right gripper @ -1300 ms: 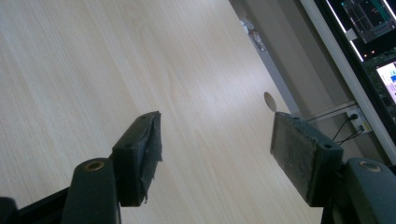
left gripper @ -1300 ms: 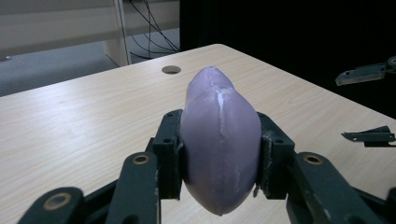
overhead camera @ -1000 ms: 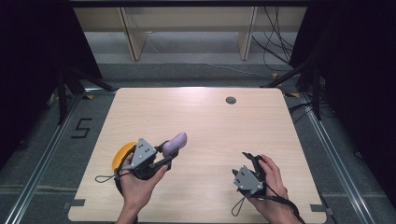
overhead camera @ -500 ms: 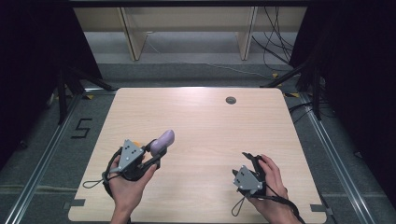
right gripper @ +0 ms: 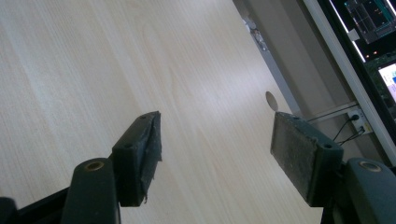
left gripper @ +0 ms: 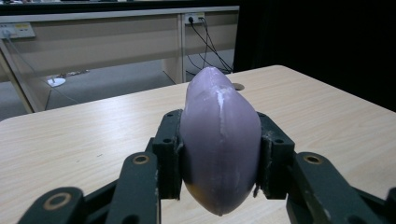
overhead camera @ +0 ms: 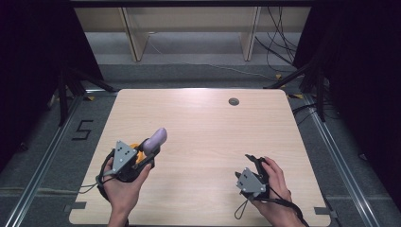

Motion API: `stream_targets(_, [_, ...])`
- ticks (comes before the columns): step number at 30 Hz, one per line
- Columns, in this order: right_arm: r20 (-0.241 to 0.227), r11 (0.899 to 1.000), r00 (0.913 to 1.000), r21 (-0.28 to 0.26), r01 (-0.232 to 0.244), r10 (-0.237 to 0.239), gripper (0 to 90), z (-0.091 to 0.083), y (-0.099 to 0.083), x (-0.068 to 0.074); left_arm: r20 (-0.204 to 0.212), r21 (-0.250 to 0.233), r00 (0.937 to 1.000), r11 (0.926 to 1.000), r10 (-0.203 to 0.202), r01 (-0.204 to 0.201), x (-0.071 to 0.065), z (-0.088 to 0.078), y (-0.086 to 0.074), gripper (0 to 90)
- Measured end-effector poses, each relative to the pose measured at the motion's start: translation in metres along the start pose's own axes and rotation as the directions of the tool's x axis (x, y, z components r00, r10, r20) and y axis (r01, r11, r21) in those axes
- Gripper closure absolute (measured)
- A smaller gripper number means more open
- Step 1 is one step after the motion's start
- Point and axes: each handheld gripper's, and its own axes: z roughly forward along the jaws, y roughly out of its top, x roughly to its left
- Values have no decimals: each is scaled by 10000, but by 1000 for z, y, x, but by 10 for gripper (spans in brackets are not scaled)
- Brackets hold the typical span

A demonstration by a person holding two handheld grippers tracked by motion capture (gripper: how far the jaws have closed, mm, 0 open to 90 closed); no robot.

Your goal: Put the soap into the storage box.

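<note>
Right gripper (right gripper: 215, 158) jaws wide apart above bare wooden table (right gripper: 93, 70); round hole (right gripper: 271, 101) near edge.

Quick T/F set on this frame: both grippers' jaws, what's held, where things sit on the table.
1. The left gripper is shut on the purple egg-shaped object. True.
2. The right gripper holds an orange object. False: its jaws stand apart with nothing between them.
3. The purple object lies flat on the table. False: it is held in the jaws, pointing up and away from the person.
4. A round dark grommet sits near the table's far edge. True.
5. The right hand is near the table's front right. True.
</note>
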Motion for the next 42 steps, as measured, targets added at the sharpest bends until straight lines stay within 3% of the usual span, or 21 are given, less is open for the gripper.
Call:
stream_targets(9, [37, 10000, 10000, -26, -40, 40, 341, 0, 0, 0, -569, -251, 9983, 9997, -78, 64, 8, -2, -2, 587])
stream_targets(18, [39, 9998, 9998, -9, -182, 182, 340, 0, 0, 0, -885, -544, 9958, 9983, -239, 191, 13, -2, -6, 587])
stream_targets(23, [52, 10000, 10000, -56, 34, -34, 340, 0, 0, -1, -1158, -532, 9930, 9985, -222, 161, 16, -2, -8, 587])
stream_targets(25, [34, 9998, 9998, -12, -181, 181, 340, 0, 0, 0, -1230, -522, 9921, 9985, -227, 164, 18, -2, -8, 587])
stream_targets(31, [51, 9998, 9998, -33, -214, 214, 340, 0, 0, 1, -1521, -615, 9879, 9979, -311, 220, 22, -1, -9, 587])
stream_targets(42, [51, 10000, 10000, -46, -24, 25, 340, 0, 0, 0, -1917, -581, 9806, 9979, -401, 294, 29, 1, -12, 587])
